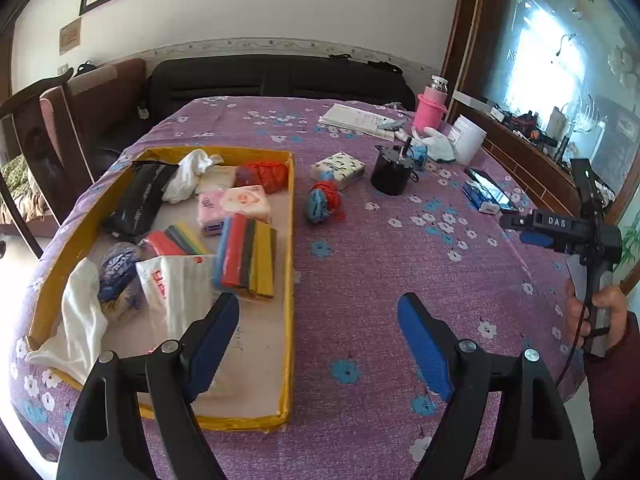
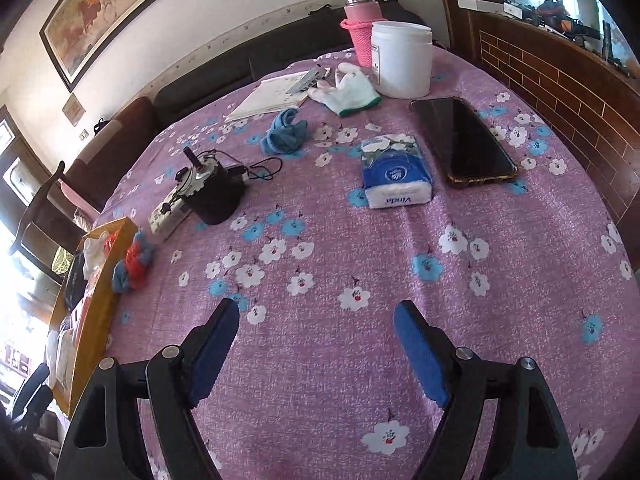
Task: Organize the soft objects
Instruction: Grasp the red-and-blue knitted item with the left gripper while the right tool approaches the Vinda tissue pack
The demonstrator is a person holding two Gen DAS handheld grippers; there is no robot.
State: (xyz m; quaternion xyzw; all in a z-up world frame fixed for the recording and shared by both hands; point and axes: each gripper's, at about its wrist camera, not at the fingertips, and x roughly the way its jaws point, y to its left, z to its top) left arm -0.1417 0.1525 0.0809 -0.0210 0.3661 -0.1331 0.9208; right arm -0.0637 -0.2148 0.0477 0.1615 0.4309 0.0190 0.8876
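While most of the soft things already lie inside the yellow tray (image 1: 291, 240), a few are outside it on the worktop (image 1: 360, 260). In the tray I see a striped sponge stack (image 1: 245, 255), a pink tissue pack (image 1: 234, 204), a black pouch (image 1: 140, 200), white cloths (image 1: 84, 320), a white plastic bag (image 1: 176, 280) and a red-orange bundle (image 1: 264, 174). Just right of the tray wall, apart from it, lies a blue and red cloth bundle (image 1: 323, 201); beyond that sits a white patterned tissue pack (image 1: 338, 168). Nearer my right side, a blue tissue pack (image 2: 394, 172) lies just beside a dark phone (image 2: 464, 140), and farther back are a crumpled blue cloth (image 2: 285, 131) and a white glove (image 2: 348, 90).

My left claw (image 1: 318, 340) hangs above the tray's near right edge, its blue pads spread wide with nothing between them. My right claw (image 2: 316, 344) hangs over bare flowered cloth, also spread wide and holding nothing; from the left view I see my right hand (image 1: 596, 316) gripping its handle at the worktop's right edge.

Around these stand a black cylinder device (image 2: 214, 192) with a cable, touching a white power strip (image 2: 168, 214), a white jar (image 2: 402, 58), a pink bottle (image 2: 360, 26) and some papers (image 2: 272, 98).
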